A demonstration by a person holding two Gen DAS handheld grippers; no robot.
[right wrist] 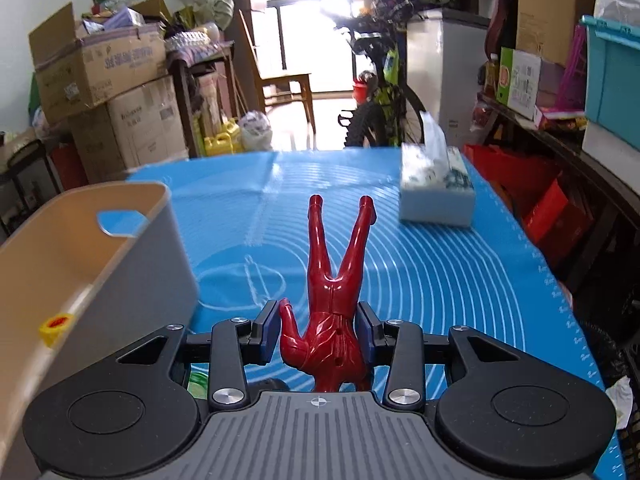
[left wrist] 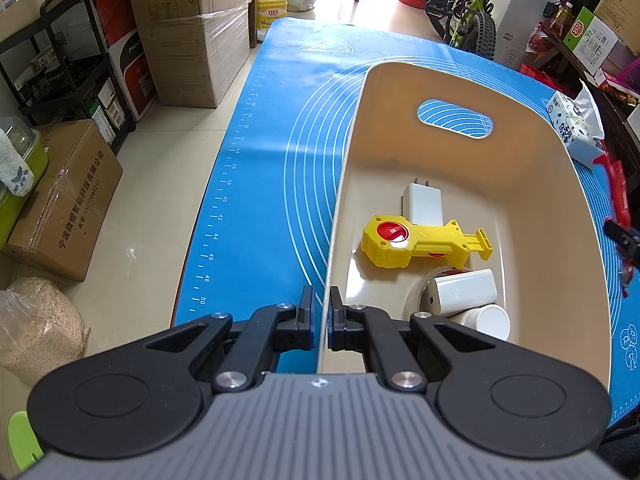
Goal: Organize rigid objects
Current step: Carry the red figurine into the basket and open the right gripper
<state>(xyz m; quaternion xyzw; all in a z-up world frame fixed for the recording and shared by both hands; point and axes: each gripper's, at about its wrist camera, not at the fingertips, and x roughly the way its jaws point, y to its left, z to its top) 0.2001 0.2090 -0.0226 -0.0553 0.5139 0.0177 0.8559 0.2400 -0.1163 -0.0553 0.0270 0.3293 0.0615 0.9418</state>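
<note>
My left gripper [left wrist: 319, 312] had its jaws clamped on the near left rim of the beige bin [left wrist: 472, 80], which stood on the blue mat [left wrist: 256, 184] covering the counter; inside lay a white charger [left wrist: 422, 204], a yellow toy [left wrist: 416, 240], a white adapter [left wrist: 464, 290] and a white cylinder [left wrist: 490, 320]. My right gripper [right wrist: 318, 330], beside the bin, had its jaws closed on a red figure's [right wrist: 334, 292] torso, legs pointing away toward the tissue pack [right wrist: 436, 184].

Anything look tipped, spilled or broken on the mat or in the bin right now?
Nothing spilled or broken. The red figurine sits head-first between the right gripper's pads, legs pointing away. The left gripper pinches the beige bin's wall.
</note>
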